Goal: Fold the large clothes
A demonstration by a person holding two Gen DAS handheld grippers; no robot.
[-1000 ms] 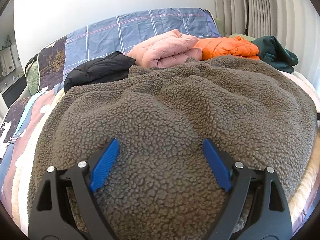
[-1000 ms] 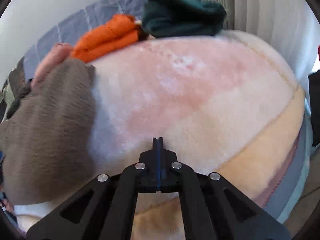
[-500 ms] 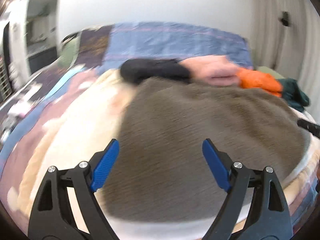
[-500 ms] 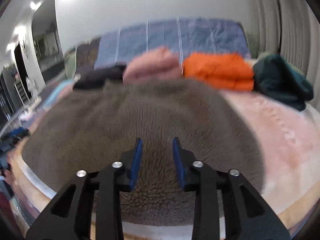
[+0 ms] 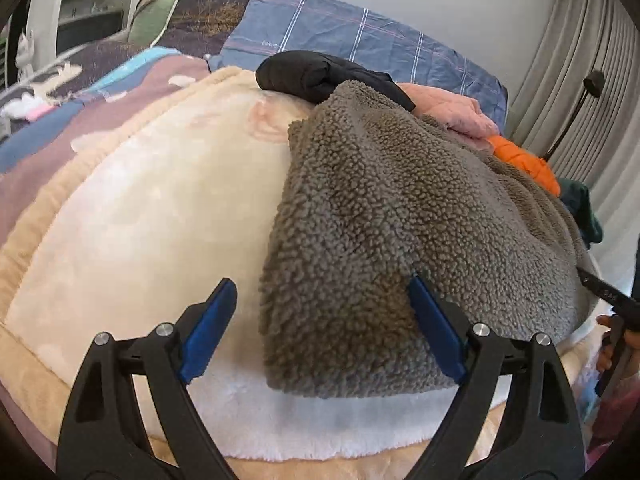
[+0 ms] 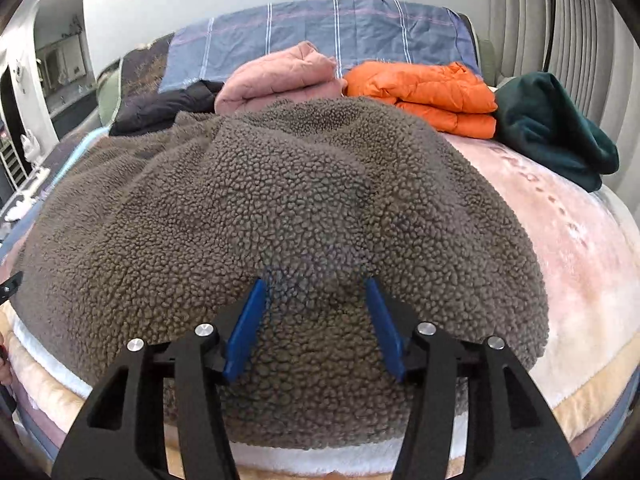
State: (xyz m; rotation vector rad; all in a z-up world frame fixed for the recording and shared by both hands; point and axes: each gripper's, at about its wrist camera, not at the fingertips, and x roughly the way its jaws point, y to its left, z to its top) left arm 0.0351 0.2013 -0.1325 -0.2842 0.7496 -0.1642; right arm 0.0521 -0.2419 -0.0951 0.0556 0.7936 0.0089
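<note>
A large grey-brown fleece garment [image 6: 280, 200] lies spread on the bed's plush blanket [image 5: 140, 220]. My left gripper [image 5: 320, 284] hovers at the garment's near left corner [image 5: 340, 320]. Its jaws stand wide and are opening a little, one finger over the bare blanket and the other over the fleece, gripping nothing. My right gripper [image 6: 315, 283] hangs over the garment's near edge. Its jaws are opening, with fleece showing between the blue pads [image 6: 246, 328], which do not press on it. The right gripper's tip [image 5: 608, 292] and a hand [image 5: 612, 344] show at the left wrist view's right edge.
Folded clothes line the back of the bed: a black jacket [image 5: 320, 76], a pink one [image 6: 280, 76], an orange one [image 6: 424, 88] and a dark green one [image 6: 552, 128]. A plaid pillow [image 6: 320, 28] sits behind them. Curtains and a floor lamp [image 5: 576, 112] stand on the right.
My left gripper swung from the middle of the fleece to its left corner. My right gripper moved from the bare blanket to over the fleece and went from shut to open.
</note>
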